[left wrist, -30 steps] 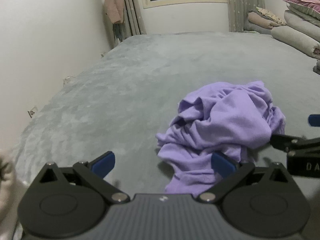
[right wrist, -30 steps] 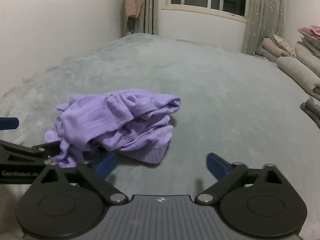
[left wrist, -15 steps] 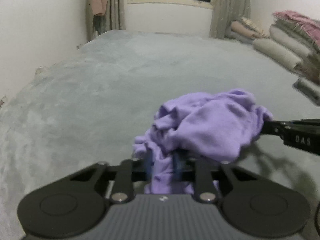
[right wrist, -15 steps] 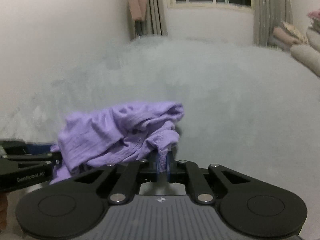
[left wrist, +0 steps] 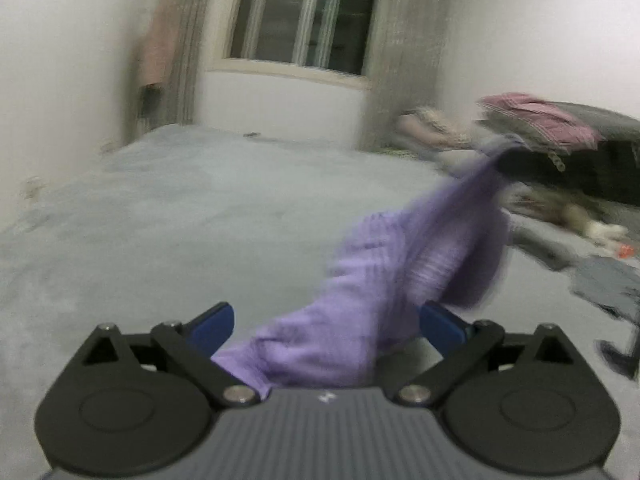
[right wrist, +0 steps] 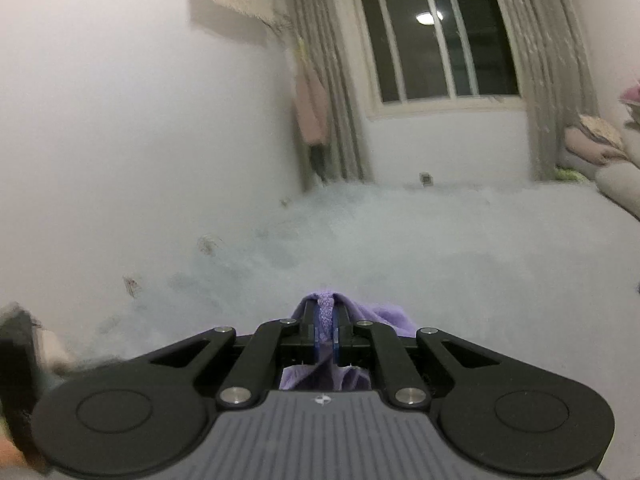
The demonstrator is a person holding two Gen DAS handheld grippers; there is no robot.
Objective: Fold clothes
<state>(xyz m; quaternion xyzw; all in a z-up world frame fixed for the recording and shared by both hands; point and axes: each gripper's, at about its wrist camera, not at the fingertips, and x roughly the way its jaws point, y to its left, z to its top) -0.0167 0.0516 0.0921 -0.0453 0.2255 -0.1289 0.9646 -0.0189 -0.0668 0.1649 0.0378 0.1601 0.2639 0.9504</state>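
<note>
A purple garment [left wrist: 380, 280] hangs stretched over the grey bed [left wrist: 180, 208]. In the left wrist view it runs from between my left gripper's [left wrist: 324, 322] open blue fingers up to the right gripper [left wrist: 560, 168], which pinches its far end at the upper right. In the right wrist view my right gripper [right wrist: 325, 334] is shut on a fold of the purple garment [right wrist: 326, 312], raised high above the bed [right wrist: 400, 248]. The cloth drapes loose across my open left gripper. Both views are blurred.
Folded quilts and pillows [left wrist: 532, 120] are stacked at the right of the bed. Grey clothes [left wrist: 608, 280] lie on the bed's right side. A window [right wrist: 436, 40] with curtains is at the back wall. A white wall [right wrist: 120, 140] bounds the left.
Both grippers rose from the bed. The left gripper, shut on the garment half a second ago, has opened. The right gripper stays shut and has pulled the cloth up and right.
</note>
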